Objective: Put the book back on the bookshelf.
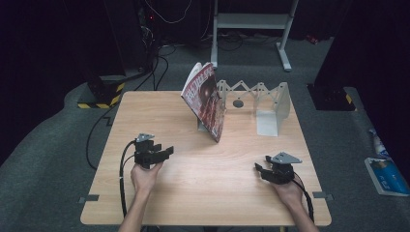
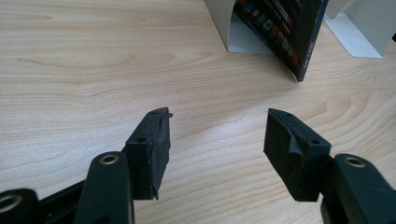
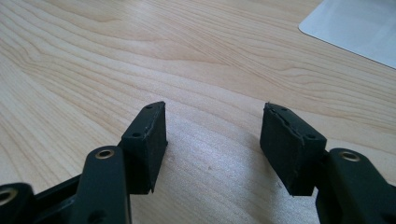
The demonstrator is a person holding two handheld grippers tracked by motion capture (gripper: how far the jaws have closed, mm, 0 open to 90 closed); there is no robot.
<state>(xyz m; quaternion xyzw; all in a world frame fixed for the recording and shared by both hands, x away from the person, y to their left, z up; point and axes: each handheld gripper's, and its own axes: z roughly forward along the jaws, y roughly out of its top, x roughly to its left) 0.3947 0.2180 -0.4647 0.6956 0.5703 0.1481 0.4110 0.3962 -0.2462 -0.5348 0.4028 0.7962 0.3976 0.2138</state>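
The wooden table (image 1: 159, 104) takes the middle of the high view, and on it, in the upper centre of the frame, you have the white folding rack (image 1: 270, 104), an accordion-like stand with a bent end plate. At its left end the magazine (image 1: 207, 99) stands tilted, its top leaning to the upper left and its red cover facing right; in the left gripper view its lower corner (image 2: 299, 70) touches the wood at the upper right, just beside a white plate of the rack (image 2: 224, 28).

Your left gripper (image 1: 167, 151) is in the lower left of the high view, near the table surface and well apart from the magazine. Its jaws stand wide open and between them is only bare wood; the black pads (image 2: 152, 144) hold nothing.

Your right gripper (image 1: 257, 168) is in the lower right of that view. Its jaws are also wide apart and empty, with the pads (image 3: 289, 140) over the table
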